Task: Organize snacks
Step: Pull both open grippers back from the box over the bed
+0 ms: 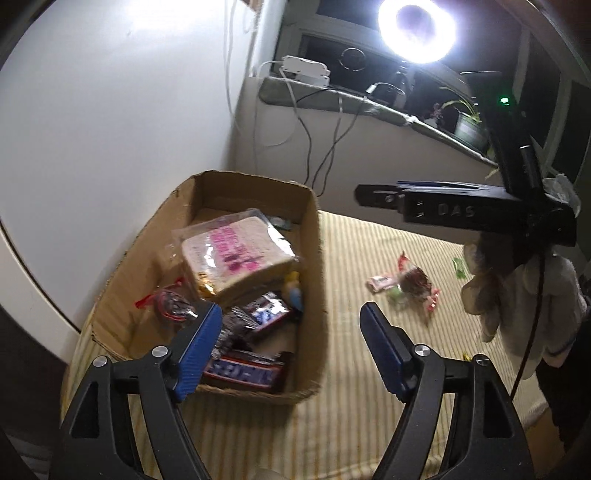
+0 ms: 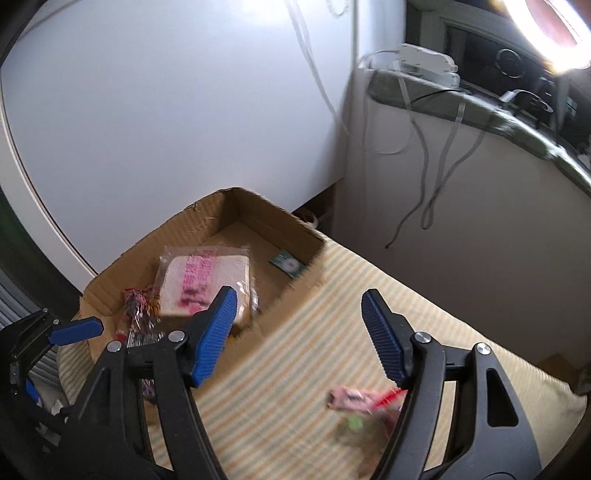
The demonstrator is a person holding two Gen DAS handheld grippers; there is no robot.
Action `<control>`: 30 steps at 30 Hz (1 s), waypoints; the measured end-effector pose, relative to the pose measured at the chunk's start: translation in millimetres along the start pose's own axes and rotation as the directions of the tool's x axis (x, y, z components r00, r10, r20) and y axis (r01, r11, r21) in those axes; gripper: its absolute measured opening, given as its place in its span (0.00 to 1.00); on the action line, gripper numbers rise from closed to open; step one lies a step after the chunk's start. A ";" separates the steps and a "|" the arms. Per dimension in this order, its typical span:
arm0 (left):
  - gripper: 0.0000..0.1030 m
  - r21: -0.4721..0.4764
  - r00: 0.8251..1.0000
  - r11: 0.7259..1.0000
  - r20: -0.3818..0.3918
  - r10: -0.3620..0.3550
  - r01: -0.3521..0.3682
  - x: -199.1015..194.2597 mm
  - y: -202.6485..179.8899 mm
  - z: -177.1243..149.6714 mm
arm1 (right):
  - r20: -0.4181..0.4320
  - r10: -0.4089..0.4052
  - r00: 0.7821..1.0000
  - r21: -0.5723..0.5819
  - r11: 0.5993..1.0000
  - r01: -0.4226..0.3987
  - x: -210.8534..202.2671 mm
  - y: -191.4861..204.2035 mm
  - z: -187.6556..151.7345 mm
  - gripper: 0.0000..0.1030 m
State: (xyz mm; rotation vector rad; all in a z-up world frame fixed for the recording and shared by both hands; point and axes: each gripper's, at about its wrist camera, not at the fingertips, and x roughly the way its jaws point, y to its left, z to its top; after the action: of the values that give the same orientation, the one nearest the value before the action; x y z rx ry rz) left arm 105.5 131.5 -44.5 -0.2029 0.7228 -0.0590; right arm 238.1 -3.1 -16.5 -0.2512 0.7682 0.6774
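Left tool point(image 1: 291, 343): blue-padded fingers spread wide, nothing between them; hangs over the near right wall of the cardboard box point(image 1: 314, 266).

Right tool point(image 2: 299, 332): fingers likewise spread and empty, above the striped cloth point(image 2: 314, 332) just right of the box. In the left view it shows side-on at upper right, carried by a gloved hand point(image 1: 517, 288).

Cardboard box: open-topped, torn rim, resting on the striped cloth close to the white wall point(image 1: 110, 129). Contents:
- bagged sandwich bread point(image 1: 236, 254) with pink lettering, lying on top toward the middle;
- Snickers bar point(image 1: 243, 371) against the near wall;
- dark chocolate bar wrapper point(image 1: 266, 314) just behind the Snickers bar;
- clear red-trimmed sweet packet point(image 1: 170, 306) at the near left;
- small green sachet point(image 2: 288, 264) on the box floor at the far right.

Striped cloth, outside the box: pink wrapped bar point(image 1: 382, 282) touching a dark crumpled wrapper point(image 1: 415, 286), both well apart from the box; small green wrapper point(image 1: 460, 266) farther right.

Surroundings: ring light point(image 1: 417, 29) above a stone sill point(image 1: 332, 99) with a white power strip point(image 1: 304, 70), cables hanging down the wall, and a potted plant point(image 1: 469, 125).
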 end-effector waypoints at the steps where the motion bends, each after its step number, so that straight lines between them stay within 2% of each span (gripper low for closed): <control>1: 0.75 0.003 1.000 1.000 -0.002 0.001 -0.001 -0.2 -3.7 -1.1 | 0.013 -0.006 1.000 0.012 1.000 0.005 -7.5 -5.1 -5.1 0.71; 4: 0.75 -0.016 0.999 1.000 -0.026 -0.026 0.025 2.2 -13.2 -7.2 | 0.031 -0.034 0.999 0.028 0.999 0.033 -28.7 -19.0 -22.0 0.71; 7: 0.75 -0.075 0.995 0.995 -0.062 -0.074 0.070 9.2 -18.3 -17.5 | 0.025 -0.072 0.997 0.044 0.997 0.071 -45.6 -34.1 -41.0 0.71; 9: 0.75 -0.067 0.991 0.991 -0.063 -0.116 0.112 12.1 -27.7 -26.5 | 0.012 -0.085 0.996 0.056 0.995 0.084 -55.1 -43.6 -54.4 0.71; 12: 0.73 -0.009 0.996 0.997 -0.044 -0.075 0.074 11.8 -45.7 -33.4 | -0.006 -0.117 0.993 0.078 0.990 0.117 -68.6 -62.0 -76.7 0.71; 16: 0.73 -0.019 0.996 0.997 -0.042 -0.075 0.075 11.0 -52.9 -30.9 | -0.025 -0.167 0.986 0.112 0.979 0.169 -82.8 -87.4 -100.5 0.71; 20: 0.73 0.009 0.999 0.999 -0.028 -0.040 0.041 9.3 -56.7 -29.0 | -0.044 -0.181 0.982 0.177 0.966 0.186 -91.6 -117.4 -119.6 0.71; 22: 0.68 0.023 1.000 1.000 -0.021 -0.009 0.010 8.0 -57.9 -29.0 | -0.056 -0.189 0.980 0.203 0.959 0.197 -92.9 -129.5 -128.2 0.71; 26: 0.64 0.043 0.999 0.998 0.027 0.041 -0.042 -2.4 -59.8 -26.7 | -0.073 -0.208 0.975 0.243 0.945 0.220 -94.9 -148.2 -143.4 0.71; 30: 0.59 0.055 0.995 0.997 0.085 0.053 -0.058 -17.1 -69.6 -18.9 | -0.077 -0.217 0.973 0.274 0.934 0.230 -96.0 -164.6 -153.0 0.71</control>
State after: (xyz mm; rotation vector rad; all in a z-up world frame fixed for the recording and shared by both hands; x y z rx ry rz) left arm 81.3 62.5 -33.0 -0.1294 0.6424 -0.0184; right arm 209.4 -241.7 -60.7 -0.0914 0.8546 0.3416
